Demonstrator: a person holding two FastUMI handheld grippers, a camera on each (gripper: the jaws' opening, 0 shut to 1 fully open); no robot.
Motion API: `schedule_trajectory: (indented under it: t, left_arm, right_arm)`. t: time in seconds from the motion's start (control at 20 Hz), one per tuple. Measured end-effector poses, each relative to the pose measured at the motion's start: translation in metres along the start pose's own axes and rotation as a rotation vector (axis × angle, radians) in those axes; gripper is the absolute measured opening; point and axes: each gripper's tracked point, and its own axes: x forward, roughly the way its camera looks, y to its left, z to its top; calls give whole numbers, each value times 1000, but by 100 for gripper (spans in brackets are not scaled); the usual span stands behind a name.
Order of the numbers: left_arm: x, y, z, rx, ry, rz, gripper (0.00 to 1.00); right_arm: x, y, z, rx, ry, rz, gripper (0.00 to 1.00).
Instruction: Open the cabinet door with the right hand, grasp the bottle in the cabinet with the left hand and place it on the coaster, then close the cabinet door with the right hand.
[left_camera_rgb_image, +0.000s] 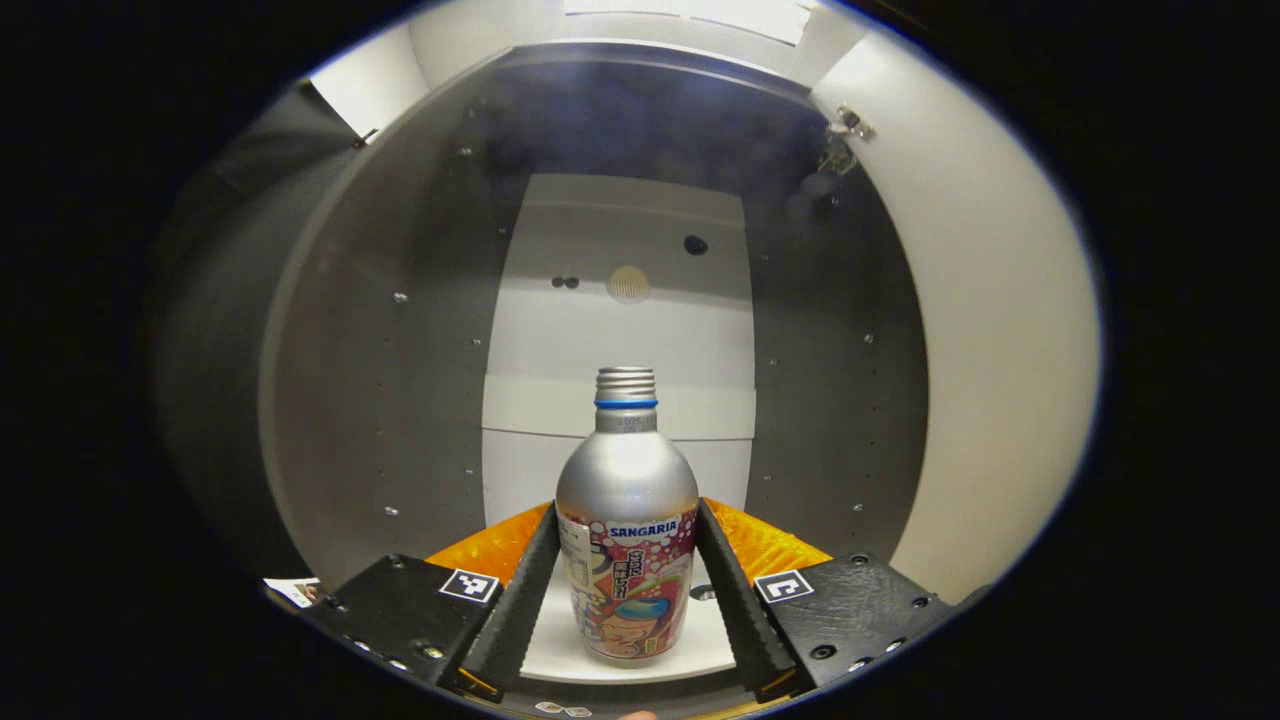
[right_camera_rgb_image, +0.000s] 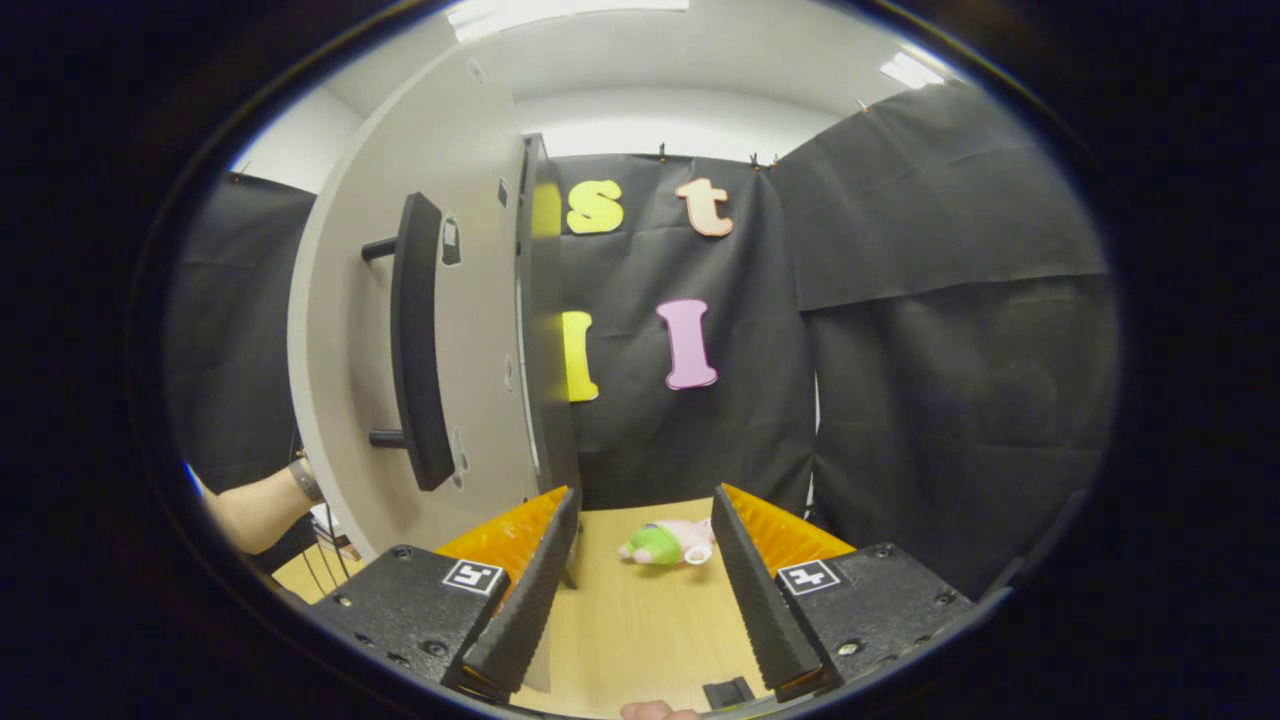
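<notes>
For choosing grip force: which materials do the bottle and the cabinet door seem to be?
Bottle: apparently aluminium, matte silver shoulder and threaded cap, with a glossy printed wrap below. Cabinet door: probably laminated board, smooth matte pale face; its dark bar handle could be plastic or painted metal.

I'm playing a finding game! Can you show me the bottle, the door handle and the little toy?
bottle (left_camera_rgb_image: 627, 560), left gripper view, on its label.
door handle (right_camera_rgb_image: 418, 340), right gripper view, middle of the dark bar.
toy (right_camera_rgb_image: 668, 542), right gripper view, on its body.
</notes>
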Motion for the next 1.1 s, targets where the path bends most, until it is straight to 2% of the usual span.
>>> schedule_trajectory:
  t: [0.35,0.55,0.7,1.1]
  left_arm:
    - [-102,30,8,-8,-20,3,78]
    - [-155,59,-23,78,1,63,77]
    - [-209,46,-56,95,17,46,78]
    - [-291,84,-134,141,49,214,77]
  right_arm:
    - [-5,13,2,-8,-20,42,86]
    - [-5,22,2,-12,-19,68,86]
    - [-6,29,2,-24,-20,83,85]
    - [-10,34,1,-13,-27,86,86]
